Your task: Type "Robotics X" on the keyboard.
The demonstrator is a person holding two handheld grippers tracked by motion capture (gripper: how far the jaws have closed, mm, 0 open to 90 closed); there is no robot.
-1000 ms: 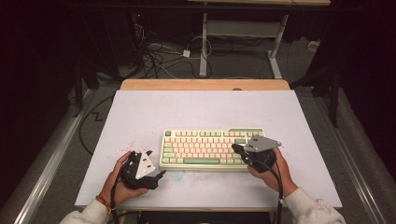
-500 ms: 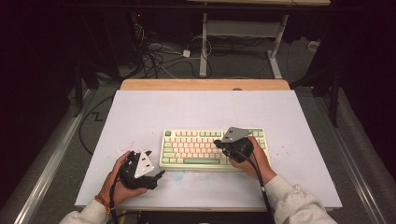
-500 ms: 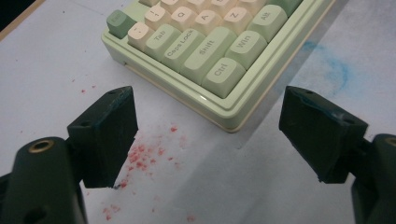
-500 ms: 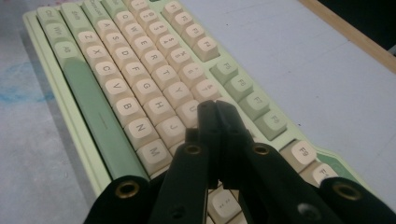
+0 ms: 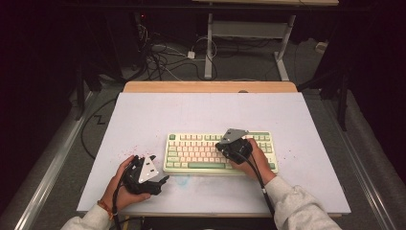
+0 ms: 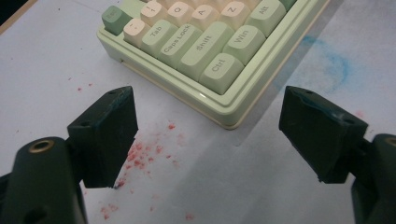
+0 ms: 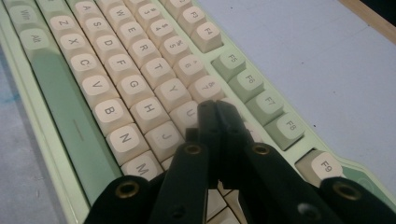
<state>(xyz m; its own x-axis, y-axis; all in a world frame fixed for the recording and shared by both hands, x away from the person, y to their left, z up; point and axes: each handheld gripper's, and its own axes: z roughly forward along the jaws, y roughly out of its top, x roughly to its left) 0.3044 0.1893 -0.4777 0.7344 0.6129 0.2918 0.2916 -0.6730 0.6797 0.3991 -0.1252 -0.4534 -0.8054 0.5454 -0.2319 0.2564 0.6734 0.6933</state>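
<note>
On the white counter (image 5: 143, 115) sits one pale green keyboard with cream keys (image 5: 191, 151); right gripper (image 7: 217, 109) hovers over its keys, jaws pressed together, left gripper (image 6: 208, 130) beside its corner, jaws spread.

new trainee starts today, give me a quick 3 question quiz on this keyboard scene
1. True or false: the left gripper has its jaws closed.
2. The right gripper is over which thing? A) bare table B) keyboard C) cable
3. Fill in: the specks on the white table top near the left gripper are ____ in colour.

Key: 1 false, its jaws stand wide apart. 2 B, shut above the letter keys. 3 red.
</note>
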